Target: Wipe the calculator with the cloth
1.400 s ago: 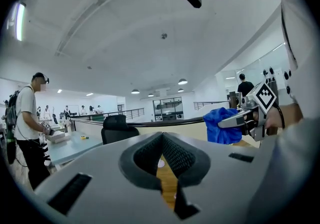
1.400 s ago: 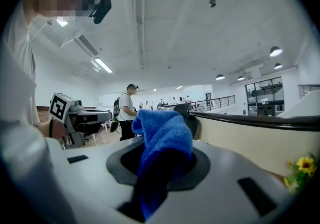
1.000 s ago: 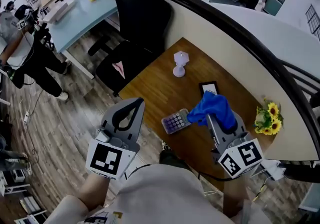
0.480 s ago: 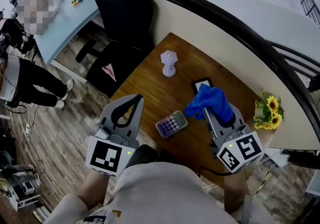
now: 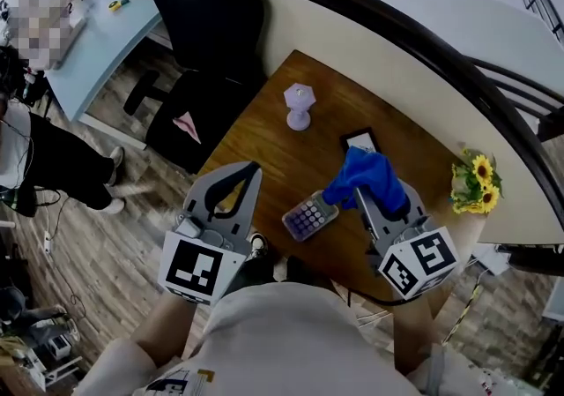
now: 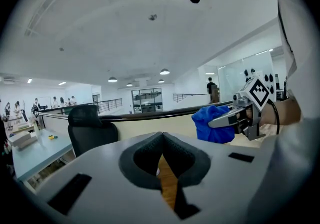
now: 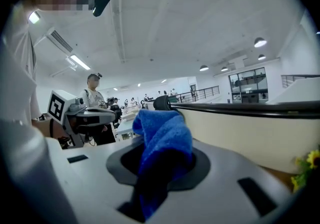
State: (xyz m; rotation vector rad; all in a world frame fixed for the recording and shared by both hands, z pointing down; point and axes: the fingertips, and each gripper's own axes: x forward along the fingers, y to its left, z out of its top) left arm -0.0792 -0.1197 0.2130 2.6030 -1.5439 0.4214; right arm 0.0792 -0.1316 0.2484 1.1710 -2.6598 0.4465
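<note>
A small grey calculator (image 5: 308,216) with purple keys lies on the wooden desk (image 5: 264,152) near its front edge. My right gripper (image 5: 361,194) is shut on a blue cloth (image 5: 367,176), which bunches over its tips just right of and above the calculator's far corner. In the right gripper view the cloth (image 7: 163,140) fills the gap between the jaws. My left gripper (image 5: 254,170) is held off the desk's left front edge, shut and empty. In the left gripper view its jaws meet at the tips (image 6: 161,134), with the cloth (image 6: 212,123) to the right.
On the desk stand a lilac ornament (image 5: 299,106), a black-framed card (image 5: 359,138) behind the cloth, and sunflowers (image 5: 474,184) at the right end. A black office chair (image 5: 207,24) stands at the left. A curved partition runs behind. A person (image 5: 40,152) stands far left.
The cloth lay over the calculator's right end a second ago, stood clear of it half a second ago, and now hangs by its far right corner. The left gripper stays put.
</note>
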